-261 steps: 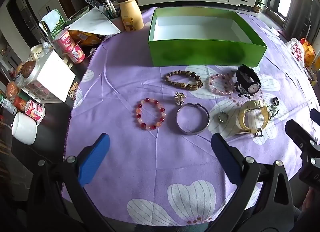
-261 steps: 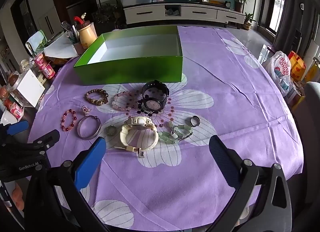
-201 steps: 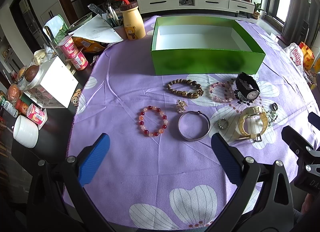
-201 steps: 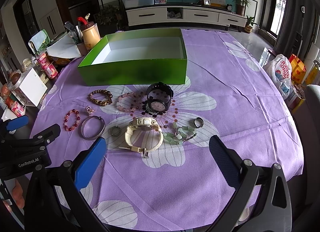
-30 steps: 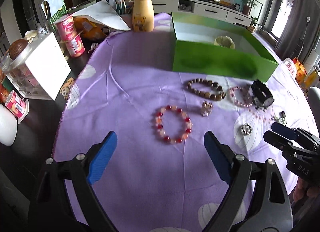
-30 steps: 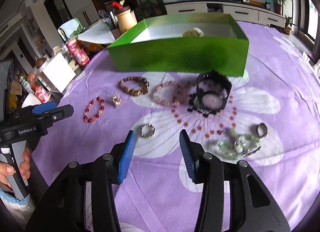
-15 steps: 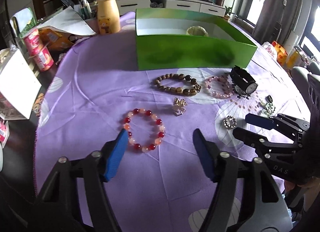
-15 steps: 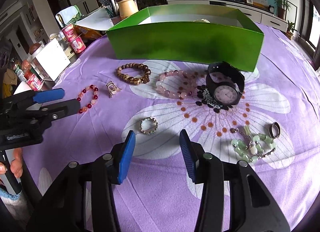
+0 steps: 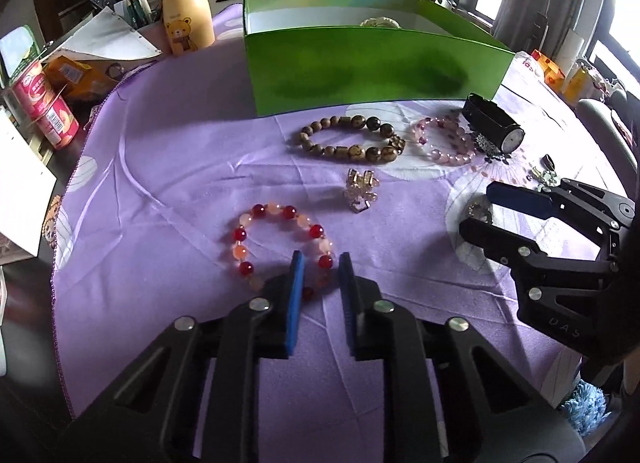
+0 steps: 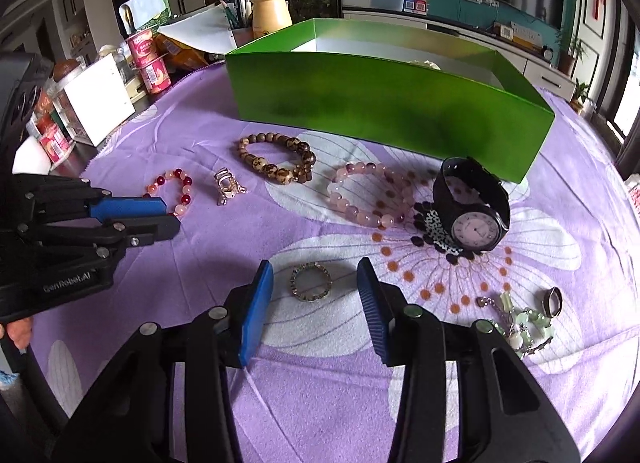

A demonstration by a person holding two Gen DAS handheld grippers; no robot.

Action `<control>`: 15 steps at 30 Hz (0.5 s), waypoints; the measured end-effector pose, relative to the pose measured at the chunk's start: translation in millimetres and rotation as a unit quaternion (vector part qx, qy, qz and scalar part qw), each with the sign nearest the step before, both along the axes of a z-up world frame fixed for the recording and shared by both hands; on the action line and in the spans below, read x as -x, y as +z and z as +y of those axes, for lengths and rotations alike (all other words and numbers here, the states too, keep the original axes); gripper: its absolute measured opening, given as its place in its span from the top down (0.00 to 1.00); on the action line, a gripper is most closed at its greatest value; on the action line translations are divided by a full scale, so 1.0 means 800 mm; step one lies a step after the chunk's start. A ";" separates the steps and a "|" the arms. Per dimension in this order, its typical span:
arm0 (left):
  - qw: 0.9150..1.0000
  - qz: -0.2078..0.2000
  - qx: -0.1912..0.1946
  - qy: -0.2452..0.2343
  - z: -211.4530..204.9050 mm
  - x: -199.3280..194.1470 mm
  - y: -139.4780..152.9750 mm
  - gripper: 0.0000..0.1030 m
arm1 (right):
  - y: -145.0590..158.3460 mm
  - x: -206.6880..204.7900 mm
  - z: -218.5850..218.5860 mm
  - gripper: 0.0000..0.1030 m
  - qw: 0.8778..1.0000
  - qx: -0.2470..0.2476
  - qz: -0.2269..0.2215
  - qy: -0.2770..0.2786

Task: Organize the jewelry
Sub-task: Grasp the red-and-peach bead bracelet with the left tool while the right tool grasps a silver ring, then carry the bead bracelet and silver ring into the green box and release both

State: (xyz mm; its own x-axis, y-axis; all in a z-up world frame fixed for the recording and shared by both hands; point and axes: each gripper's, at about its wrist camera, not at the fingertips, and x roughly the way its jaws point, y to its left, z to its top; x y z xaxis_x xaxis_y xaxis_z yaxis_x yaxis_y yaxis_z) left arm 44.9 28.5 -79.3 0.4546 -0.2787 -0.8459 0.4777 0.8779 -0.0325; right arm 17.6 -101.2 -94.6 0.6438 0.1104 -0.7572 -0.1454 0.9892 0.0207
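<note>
A red and pink bead bracelet (image 9: pixel 280 247) lies on the purple cloth. My left gripper (image 9: pixel 321 255) straddles its near arc with jaws closing; slivers of cloth still show beside the beads. My right gripper (image 10: pixel 314 267) stands over a small gold ring (image 10: pixel 311 282), jaws closing, pads (image 10: pixel 260 291) clear of it. Behind stands the green box (image 10: pixel 380 99) with a cream watch (image 9: pixel 378 21) inside. From the side, the left gripper (image 10: pixel 171 215) and right gripper (image 9: pixel 476 208) both sit low on the cloth.
On the cloth lie a brown bead bracelet (image 10: pixel 276 161), a gold charm (image 10: pixel 226 185), a pink bracelet (image 10: pixel 368 195), a black watch (image 10: pixel 476 207) and a green bead chain (image 10: pixel 516 323). A yellow jar (image 9: pixel 186 15), cans (image 9: pixel 48 111) and a white box (image 10: pixel 96 99) crowd the left table edge.
The left jaws narrowed from wide to a slim gap around the bracelet's near arc as the gripper dropped. The right gripper came down over the small ring and narrowed slightly.
</note>
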 end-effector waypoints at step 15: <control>0.992 0.018 0.106 0.061 0.029 0.004 0.037 0.93 | 0.030 0.021 -0.017 0.80 0.998 -0.062 -0.018 -0.006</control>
